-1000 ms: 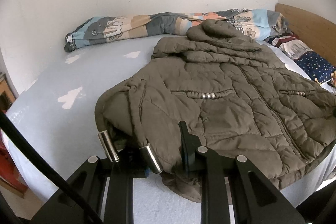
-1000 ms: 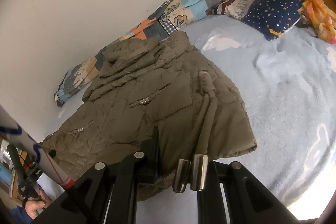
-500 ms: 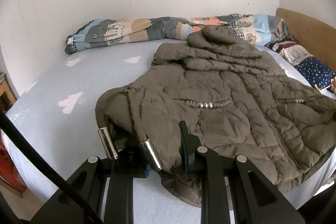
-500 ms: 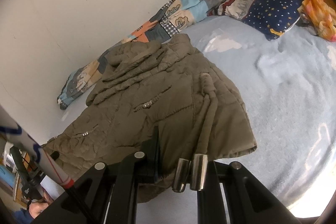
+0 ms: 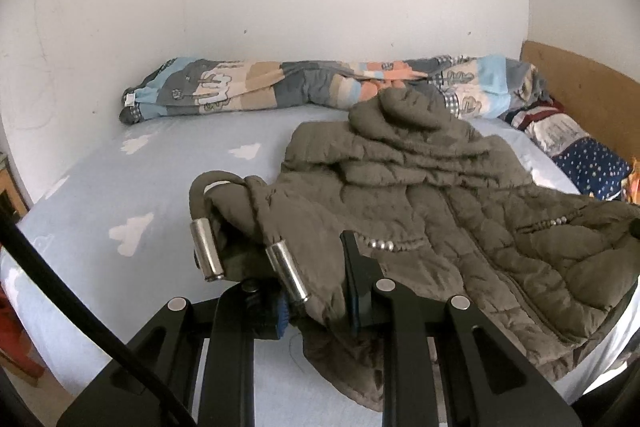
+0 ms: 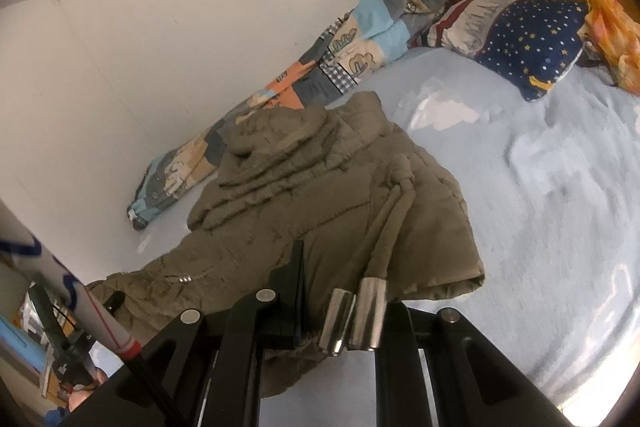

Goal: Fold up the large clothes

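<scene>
left gripper (image 5: 316, 291) low over bed edge, clamped on jacket (image 5: 440, 211) hem | right gripper (image 6: 340, 307) low, clamped on hem too | jacket spread on bed (image 5: 120, 187), near edge lifted

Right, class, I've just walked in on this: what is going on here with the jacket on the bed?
A person is folding an olive quilted jacket on a light blue bed. The left hand-held gripper and the right hand-held gripper each grip its near hem, lifted off the sheet. The collar end lies towards a rolled patchwork quilt by the wall.
</scene>
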